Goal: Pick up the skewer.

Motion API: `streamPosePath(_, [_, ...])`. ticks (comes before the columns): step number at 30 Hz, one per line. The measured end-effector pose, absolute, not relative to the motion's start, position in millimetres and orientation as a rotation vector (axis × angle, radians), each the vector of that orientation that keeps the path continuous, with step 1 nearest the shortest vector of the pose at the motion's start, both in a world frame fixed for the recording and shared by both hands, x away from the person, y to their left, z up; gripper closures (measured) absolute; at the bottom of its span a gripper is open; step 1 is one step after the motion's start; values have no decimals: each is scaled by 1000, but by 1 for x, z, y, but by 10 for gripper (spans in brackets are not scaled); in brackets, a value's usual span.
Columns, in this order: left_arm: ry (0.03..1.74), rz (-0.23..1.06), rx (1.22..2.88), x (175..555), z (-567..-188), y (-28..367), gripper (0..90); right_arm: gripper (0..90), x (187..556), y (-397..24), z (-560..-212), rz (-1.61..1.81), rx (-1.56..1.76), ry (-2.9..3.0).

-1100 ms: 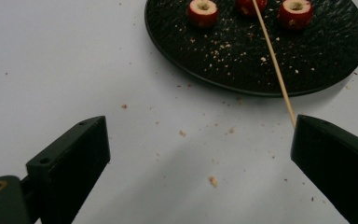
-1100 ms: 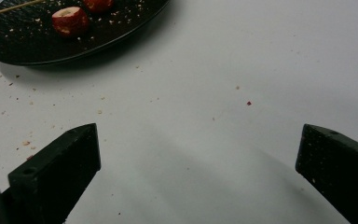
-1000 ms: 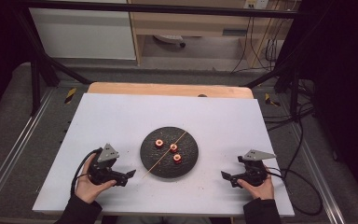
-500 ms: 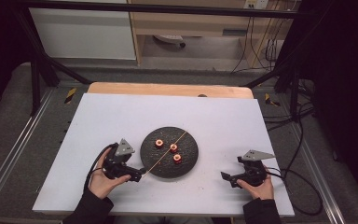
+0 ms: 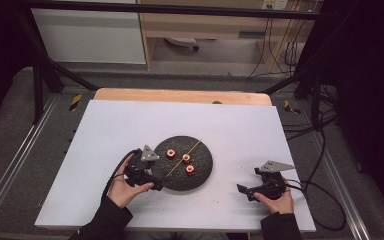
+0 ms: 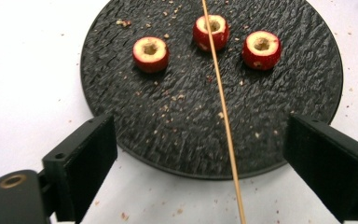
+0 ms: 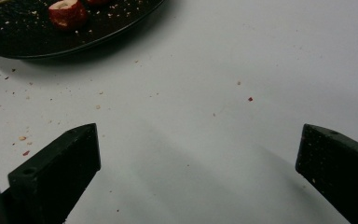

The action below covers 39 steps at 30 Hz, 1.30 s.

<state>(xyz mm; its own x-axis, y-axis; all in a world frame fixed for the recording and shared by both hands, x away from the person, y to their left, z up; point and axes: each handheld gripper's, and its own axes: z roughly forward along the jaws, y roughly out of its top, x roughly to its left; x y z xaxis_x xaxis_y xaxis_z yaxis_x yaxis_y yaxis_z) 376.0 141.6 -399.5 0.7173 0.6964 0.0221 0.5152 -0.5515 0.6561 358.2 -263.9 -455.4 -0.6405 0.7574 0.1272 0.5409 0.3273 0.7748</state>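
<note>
A round black plate near the table's front middle carries three red cored fruits. A thin wooden skewer lies slantwise across it. My left gripper is at the plate's front left rim, open. In the left gripper view the skewer runs between the jaws without touching them; the jaws have just been closing a little. My right gripper rests to the right of the plate, open over bare table.
The white table top is speckled with crumbs around the plate. A wooden strip runs along its far edge. Black frame bars and cables stand beyond the table at both sides.
My left hand has moved right across the table to the plate's rim, so the skewer's near end now lies between its jaws. The right hand has kept still.
</note>
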Motion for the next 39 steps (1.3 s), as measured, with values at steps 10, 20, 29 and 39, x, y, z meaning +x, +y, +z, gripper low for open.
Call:
streamPosePath(10, [945, 335, 2337, 389, -403, 127, 205, 7, 358, -264, -456, 1208, 1170, 2340])
streamPosePath(20, [965, 295, 2393, 396, -409, 117, 370, 8, 358, -264, -456, 1204, 1167, 2345])
streamPosePath(29, [978, 243, 2427, 399, -412, 112, 543, 8, 358, -263, -456, 1206, 1173, 2350])
streamPosePath(39, [988, 234, 2459, 400, -413, 103, 691, 8, 358, -263, -456, 1206, 1171, 2352])
